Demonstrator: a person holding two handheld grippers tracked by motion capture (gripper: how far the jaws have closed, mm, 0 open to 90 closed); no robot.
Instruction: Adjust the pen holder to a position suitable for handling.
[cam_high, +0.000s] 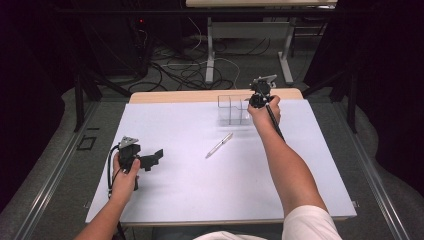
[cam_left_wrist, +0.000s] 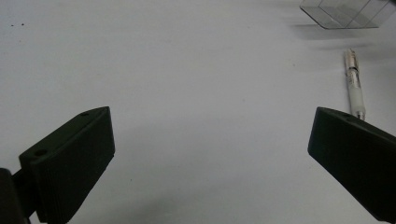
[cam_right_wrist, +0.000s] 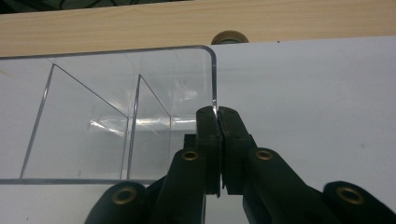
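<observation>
The right gripper (cam_right_wrist: 218, 112) has its fingers pressed together on the thin side wall of the clear plastic compartment organiser (cam_right_wrist: 112, 107), pinching that wall near its rounded top corner. In the high view the clear organiser (cam_high: 233, 109) stands upright at the far side of the white sheet-covered counter (cam_high: 190, 185), just inside the bare wooden edge strip (cam_high: 175, 96), and the right gripper (cam_high: 260, 95) sits against the organiser's right side, held by the person's right hand (cam_high: 264, 112) with the forearm stretched across the counter.

The left gripper (cam_high: 152, 159) rests near the counter's left side, well apart from the organiser, in the person's left hand (cam_high: 124, 172). Its fingers (cam_left_wrist: 70, 163) are spread wide with nothing between them (bare white surface shows in the gap).

A white pen with a silver tip (cam_high: 219, 145) lies flat on the counter between the two grippers, slanting toward the organiser, touching neither gripper. In the left gripper view the pen (cam_left_wrist: 354, 86) lies just beyond the far finger.
</observation>
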